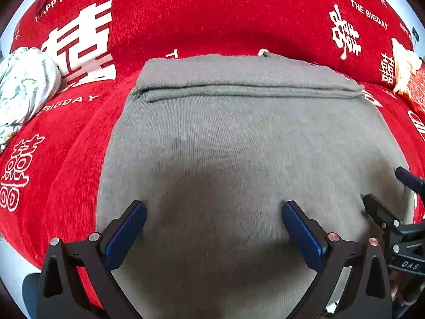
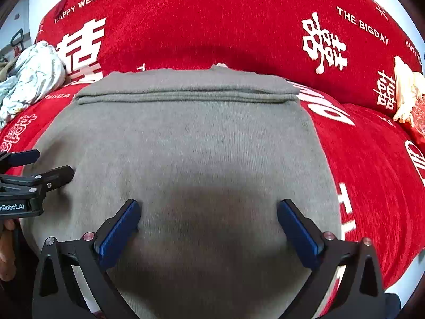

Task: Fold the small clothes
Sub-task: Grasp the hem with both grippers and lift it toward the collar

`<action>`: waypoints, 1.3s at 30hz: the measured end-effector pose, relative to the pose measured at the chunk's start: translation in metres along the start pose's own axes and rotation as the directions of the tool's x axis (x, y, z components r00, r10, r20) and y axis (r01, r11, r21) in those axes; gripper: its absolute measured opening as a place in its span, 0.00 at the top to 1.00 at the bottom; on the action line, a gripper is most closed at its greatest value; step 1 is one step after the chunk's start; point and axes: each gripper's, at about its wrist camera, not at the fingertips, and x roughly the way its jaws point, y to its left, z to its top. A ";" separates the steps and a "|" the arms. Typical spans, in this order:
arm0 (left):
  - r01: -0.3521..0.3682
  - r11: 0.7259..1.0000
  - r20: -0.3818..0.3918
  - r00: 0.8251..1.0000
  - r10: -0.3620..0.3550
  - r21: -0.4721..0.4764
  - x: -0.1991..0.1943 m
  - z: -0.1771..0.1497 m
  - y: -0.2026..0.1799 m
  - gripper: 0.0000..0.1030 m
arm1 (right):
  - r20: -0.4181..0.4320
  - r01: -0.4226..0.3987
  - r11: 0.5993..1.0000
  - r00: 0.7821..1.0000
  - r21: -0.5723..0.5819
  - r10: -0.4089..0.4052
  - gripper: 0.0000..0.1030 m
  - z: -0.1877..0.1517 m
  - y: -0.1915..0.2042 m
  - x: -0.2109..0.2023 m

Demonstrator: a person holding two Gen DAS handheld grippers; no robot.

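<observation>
Here a sofa (image 1: 212,13) draped in plush red chenille with white wedding lettering carries a grey ribbed knit garment (image 1: 239,138), lying flat on the seat with a folded band across its far end. A crumpled pale printed cloth (image 1: 24,87) sits left. Left claw (image 1: 213,210) and right claw (image 2: 208,208) both gape wide, empty, above the knit.

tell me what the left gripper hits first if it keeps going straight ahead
Probably the grey garment spread under the open left gripper, likely near its folded ridge; beyond lies the red cover. Depth is unclear.
</observation>
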 end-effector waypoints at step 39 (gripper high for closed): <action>0.155 0.979 -0.292 0.938 -0.187 -0.131 -0.019 -0.094 0.040 0.81 | -0.243 0.047 0.998 0.969 0.037 -0.036 0.73 -0.074 -0.041 -0.045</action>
